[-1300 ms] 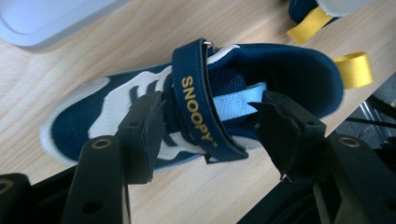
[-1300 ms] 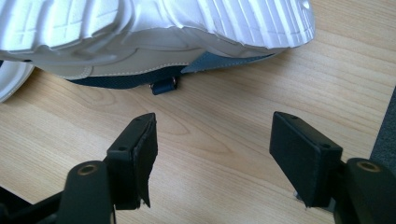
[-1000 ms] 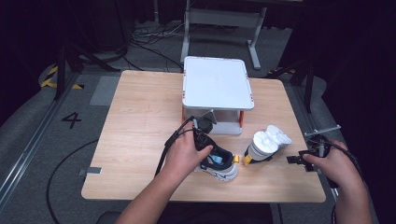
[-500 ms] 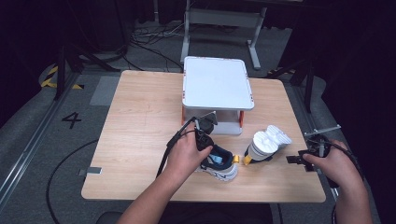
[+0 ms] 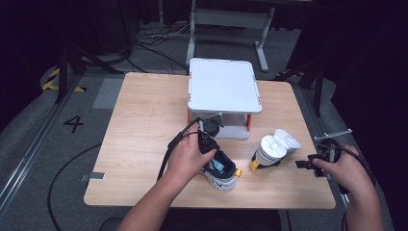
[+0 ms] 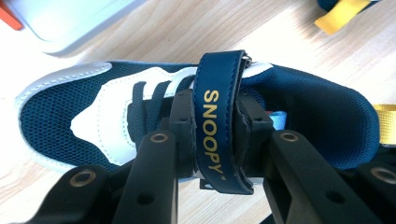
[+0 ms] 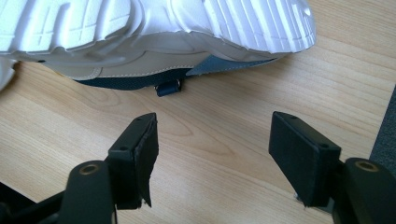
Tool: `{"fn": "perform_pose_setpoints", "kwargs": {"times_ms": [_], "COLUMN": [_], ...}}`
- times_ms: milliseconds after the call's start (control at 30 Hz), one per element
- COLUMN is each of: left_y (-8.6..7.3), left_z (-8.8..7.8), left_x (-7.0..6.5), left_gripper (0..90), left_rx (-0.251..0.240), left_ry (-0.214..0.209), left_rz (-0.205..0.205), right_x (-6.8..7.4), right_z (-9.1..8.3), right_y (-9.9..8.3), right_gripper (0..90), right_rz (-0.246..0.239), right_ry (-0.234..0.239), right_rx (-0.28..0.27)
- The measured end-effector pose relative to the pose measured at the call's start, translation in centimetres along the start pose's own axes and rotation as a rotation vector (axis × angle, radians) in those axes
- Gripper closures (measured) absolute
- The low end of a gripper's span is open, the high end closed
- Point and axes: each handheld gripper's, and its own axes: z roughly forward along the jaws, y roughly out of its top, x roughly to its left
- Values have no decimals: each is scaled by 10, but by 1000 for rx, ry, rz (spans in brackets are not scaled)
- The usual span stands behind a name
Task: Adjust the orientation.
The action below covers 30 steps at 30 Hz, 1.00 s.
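With the left gripper [image 6: 215, 135] clamped on the navy "SNOOPY" hook-and-loop strap [image 6: 219, 112] of the upright navy-and-white mesh shoe [image 6: 116, 116], a sideways pull may tip it, the right gripper [image 7: 212, 154] hanging wide and empty.

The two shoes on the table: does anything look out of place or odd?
Yes. The second shoe lies tipped over, its white sole turned up, while the blue shoe stands upright. On that one, the strap is pinched by the left gripper.

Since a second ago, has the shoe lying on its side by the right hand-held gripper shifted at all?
No. The overturned shoe sits at the same spot beside the white box.
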Motion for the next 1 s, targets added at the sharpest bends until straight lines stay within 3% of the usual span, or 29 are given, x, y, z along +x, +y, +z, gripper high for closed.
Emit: {"fn": "perform_pose_setpoints", "kwargs": {"times_ms": [67,100,167,200,267,333,367,400,433,600,633,733,833,1000], "left_y": [0,0,-1,-1,-2,-2,-2,-1,-1,3,3,9,15,22], "left_z": [-7,-7,-12,-15,-21,-25,-27,-29,-29,-24,-24,-20,-12,2], "left_x": [2,2,3,3,8,11,14,18,18,26,26,25,24,24], "left_gripper": [724,724,724,723,723,723,723,723,723,723,723,723,723,721], "left_rx": [-15,-15,-27,-35,-39,-38,-37,-42,-42,-51,-51,-30,-19,9], "left_ry": [-23,-23,-63,-67,-107,-115,-116,-110,-110,-40,-40,-37,-83,-124], "left_rz": [46,46,110,181,275,334,368,442,442,636,636,709,743,785], "right_x": [1,1,0,0,-1,-1,-2,-2,-2,-4,-5,-6,-8,-10], "right_z": [0,0,-1,-2,-4,-5,-6,-7,-7,-9,-10,-12,-15,-18], "right_y": [-1,-1,-3,-4,-7,-10,-11,-14,-14,-23,-26,-30,-37,-44], "right_gripper": [336,336,337,336,336,336,336,336,336,335,335,334,334,332], "right_rz": [4,4,7,6,12,17,20,27,27,47,50,61,77,91], "right_ry": [-1,-1,-1,-4,-7,-10,-12,-15,-15,-20,-22,-29,-35,-43], "right_rx": [-3,-3,-4,-2,-5,-8,-8,-8,-8,-4,-2,-3,-3,-3]}}
